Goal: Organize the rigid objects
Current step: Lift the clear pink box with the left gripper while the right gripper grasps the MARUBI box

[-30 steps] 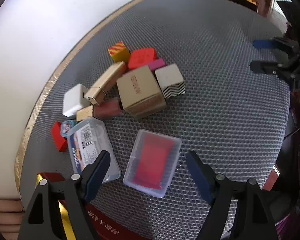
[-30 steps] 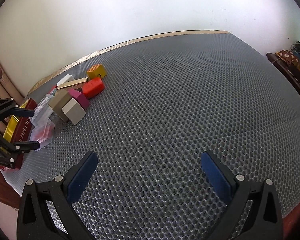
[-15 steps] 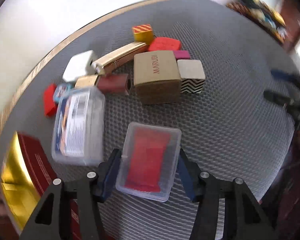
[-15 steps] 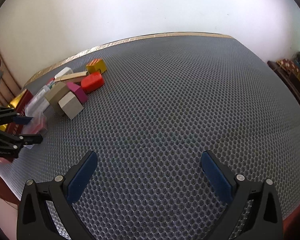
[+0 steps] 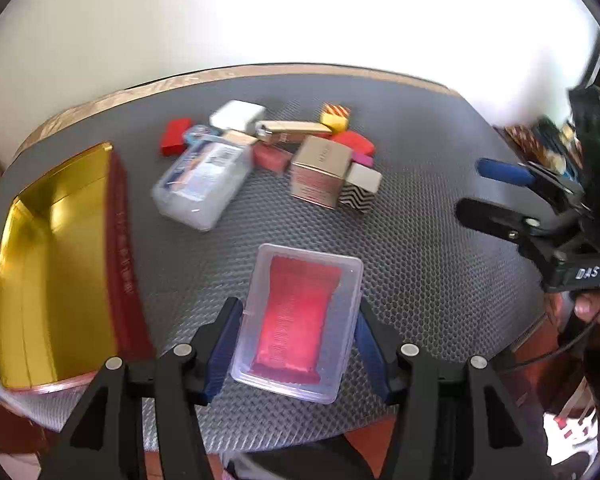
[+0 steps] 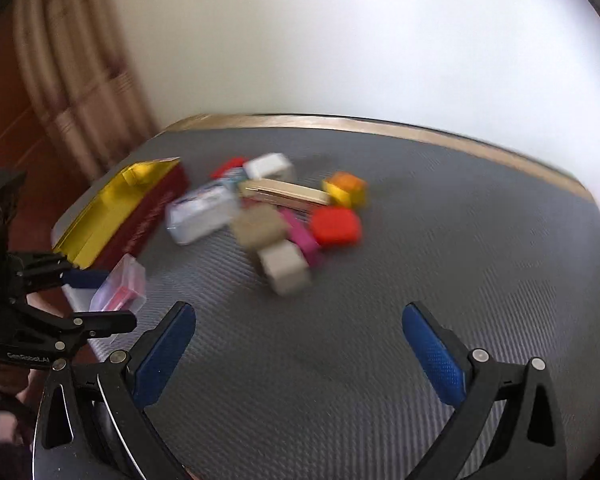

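Left gripper (image 5: 296,336) clamped on clear plastic case (image 5: 300,320): rectangular, translucent, red card pack inside. Right gripper (image 6: 300,352) fingers wide apart, nothing between.

Open mat on my right, clutter on the left

My path is free across the bare grey mat (image 6: 440,248); the heap of boxes (image 6: 284,216) and the gold tray (image 6: 112,208) block the left.

On the mat (image 5: 420,280) a case (image 5: 300,320) lies at 6 o'clock, between the left gripper's (image 5: 296,344) pads. A tray (image 5: 60,260) lies at 9 o'clock. A tub (image 5: 202,178) lies at 11, with a pile of blocks (image 5: 328,160) around 12. The right gripper (image 5: 484,188) hangs at 3 o'clock, well apart from the pile.
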